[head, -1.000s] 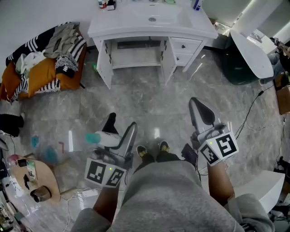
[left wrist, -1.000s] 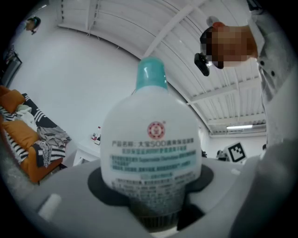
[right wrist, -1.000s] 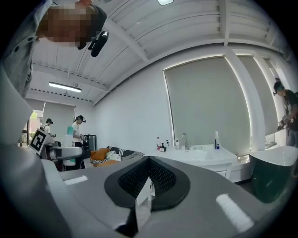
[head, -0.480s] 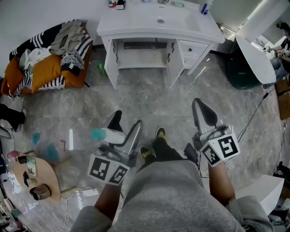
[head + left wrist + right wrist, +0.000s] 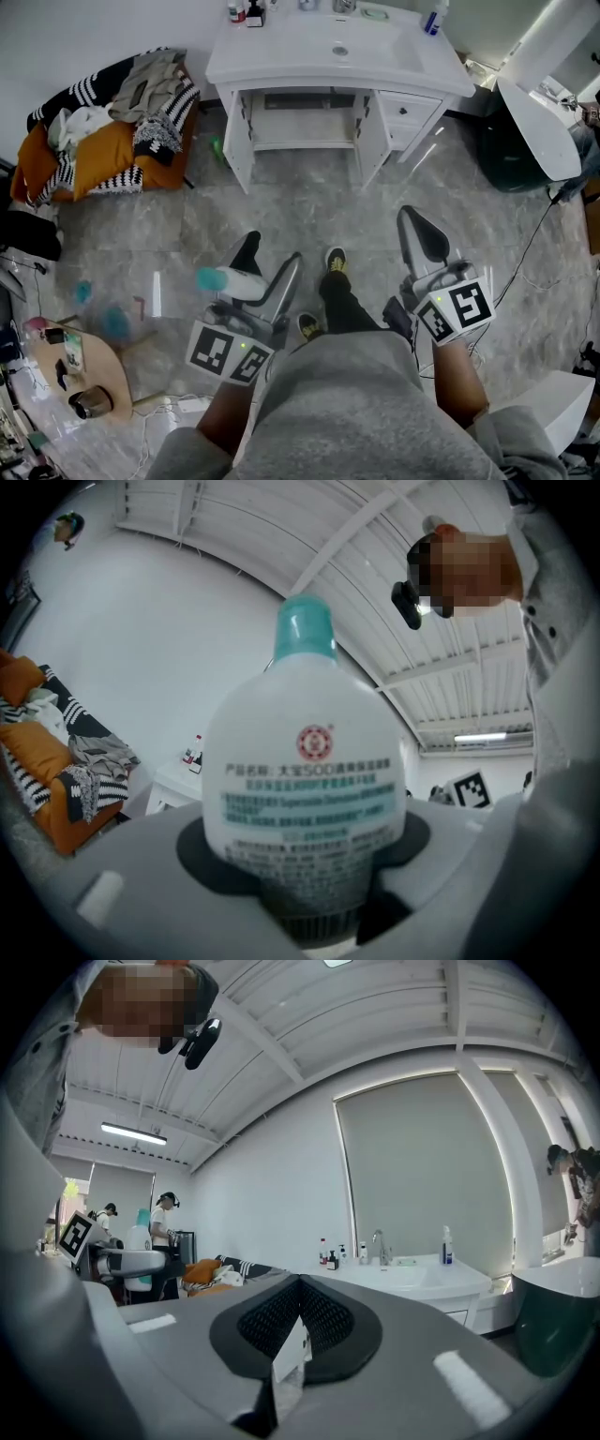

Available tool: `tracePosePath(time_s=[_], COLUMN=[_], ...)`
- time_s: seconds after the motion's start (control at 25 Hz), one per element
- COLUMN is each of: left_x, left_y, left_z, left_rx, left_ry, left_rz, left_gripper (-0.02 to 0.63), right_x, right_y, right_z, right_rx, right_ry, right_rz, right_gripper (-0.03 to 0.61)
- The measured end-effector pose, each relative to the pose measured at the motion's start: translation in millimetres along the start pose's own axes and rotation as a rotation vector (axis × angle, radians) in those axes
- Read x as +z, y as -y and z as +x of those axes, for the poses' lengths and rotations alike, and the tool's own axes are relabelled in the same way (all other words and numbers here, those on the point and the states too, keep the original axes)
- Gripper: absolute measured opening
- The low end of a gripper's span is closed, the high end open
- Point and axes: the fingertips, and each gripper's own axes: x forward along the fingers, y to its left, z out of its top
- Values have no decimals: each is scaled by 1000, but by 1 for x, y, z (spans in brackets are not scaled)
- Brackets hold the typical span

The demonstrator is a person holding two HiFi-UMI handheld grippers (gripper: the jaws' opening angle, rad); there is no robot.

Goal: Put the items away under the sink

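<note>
My left gripper (image 5: 266, 264) is shut on a white bottle (image 5: 234, 281) with a teal cap, which lies sideways with the cap pointing left. In the left gripper view the bottle (image 5: 305, 789) fills the middle between the jaws, label facing the camera. My right gripper (image 5: 419, 236) is shut; a thin white sliver shows at the seam of its pads (image 5: 292, 1354), and I cannot tell what it is. The white sink cabinet (image 5: 337, 58) stands ahead with both doors swung out and an open compartment (image 5: 305, 122) under the basin.
Small bottles (image 5: 246, 11) stand on the sink top. A clothes pile (image 5: 103, 117) lies left of the cabinet, with a green item (image 5: 217, 147) on the floor. A white tub (image 5: 539, 117) and dark bin (image 5: 506, 145) are right. A round wooden table (image 5: 98, 375) is near left.
The sink cabinet has slid lower in the head view as the person steps toward it; the feet have changed places. Both grippers hold as before.
</note>
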Motion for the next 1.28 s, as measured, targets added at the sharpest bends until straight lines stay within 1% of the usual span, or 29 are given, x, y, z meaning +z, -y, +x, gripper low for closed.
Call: tracePosePath(time_s=[0.24,0.52,0.88,1.16,1.28], left_x=[5,6,5,4,3], left_y=[-14,-33,-51,-60,-65], left_z=[35,87,152,189,202], left_rx=[1,-1,15,30,39], left_ry=[-10,-37,-57,-75,-79], left_rz=[21,38,24,25,20], left_gripper=[298,298,298,298,298], right_x=[5,13,13,14,12], right_y=[21,45,93,118,130], right_z=[35,81,124,157,171], right_rx=[11,40,62,98,101], right_ry=[13,6,-31,-32,-40], right_rz=[-17,-82,-63,-52,-49], right_gripper=[-3,-3,-3,-3,-3])
